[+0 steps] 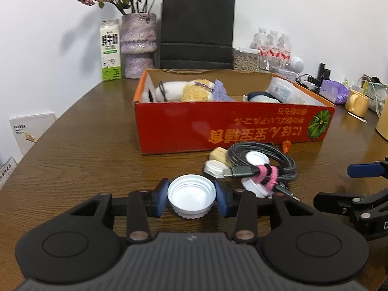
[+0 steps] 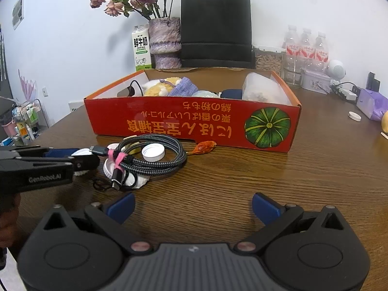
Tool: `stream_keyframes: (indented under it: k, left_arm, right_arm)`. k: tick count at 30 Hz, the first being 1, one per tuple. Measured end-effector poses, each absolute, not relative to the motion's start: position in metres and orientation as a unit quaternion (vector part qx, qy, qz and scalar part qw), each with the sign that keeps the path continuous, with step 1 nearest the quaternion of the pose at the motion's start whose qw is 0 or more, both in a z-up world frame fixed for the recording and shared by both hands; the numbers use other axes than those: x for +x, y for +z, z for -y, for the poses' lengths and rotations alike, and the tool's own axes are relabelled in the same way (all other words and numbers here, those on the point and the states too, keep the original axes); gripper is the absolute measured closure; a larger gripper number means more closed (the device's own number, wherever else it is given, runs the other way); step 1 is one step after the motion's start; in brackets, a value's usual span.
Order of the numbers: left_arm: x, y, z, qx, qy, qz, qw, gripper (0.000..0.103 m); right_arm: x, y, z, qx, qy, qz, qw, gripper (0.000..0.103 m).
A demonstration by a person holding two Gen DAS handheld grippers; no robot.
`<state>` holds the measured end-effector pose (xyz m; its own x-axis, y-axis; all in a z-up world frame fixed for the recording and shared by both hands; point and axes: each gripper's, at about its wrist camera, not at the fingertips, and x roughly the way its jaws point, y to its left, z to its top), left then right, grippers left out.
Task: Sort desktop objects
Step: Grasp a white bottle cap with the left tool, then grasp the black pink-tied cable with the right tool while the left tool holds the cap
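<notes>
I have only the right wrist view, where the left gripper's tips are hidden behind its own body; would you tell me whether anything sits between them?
Observer: Yes. The left gripper has a white cap between its blue pads, which touch it on both sides.
Operator: Thank you. Which way up is that cap?
Observer: Open side up; the hollow inside faces the camera.
Operator: Is anything standing past the right end of the red box?
Observer: A yellow mug stands on the table there, just beyond the red box.
</notes>
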<state>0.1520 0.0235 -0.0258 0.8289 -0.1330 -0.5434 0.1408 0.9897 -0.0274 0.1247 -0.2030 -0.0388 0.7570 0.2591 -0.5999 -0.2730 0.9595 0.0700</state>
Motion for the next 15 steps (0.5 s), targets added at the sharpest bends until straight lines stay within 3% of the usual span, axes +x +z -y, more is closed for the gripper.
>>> stream_keyframes:
  k: [15]
  left_arm:
    - [0.156, -0.019, -0.051, -0.017, -0.043, -0.268, 0.962, 0.062]
  right_arm:
    - [0.141, -0.022, 0.185, -0.017, 0.162, -0.294, 0.942, 0.000]
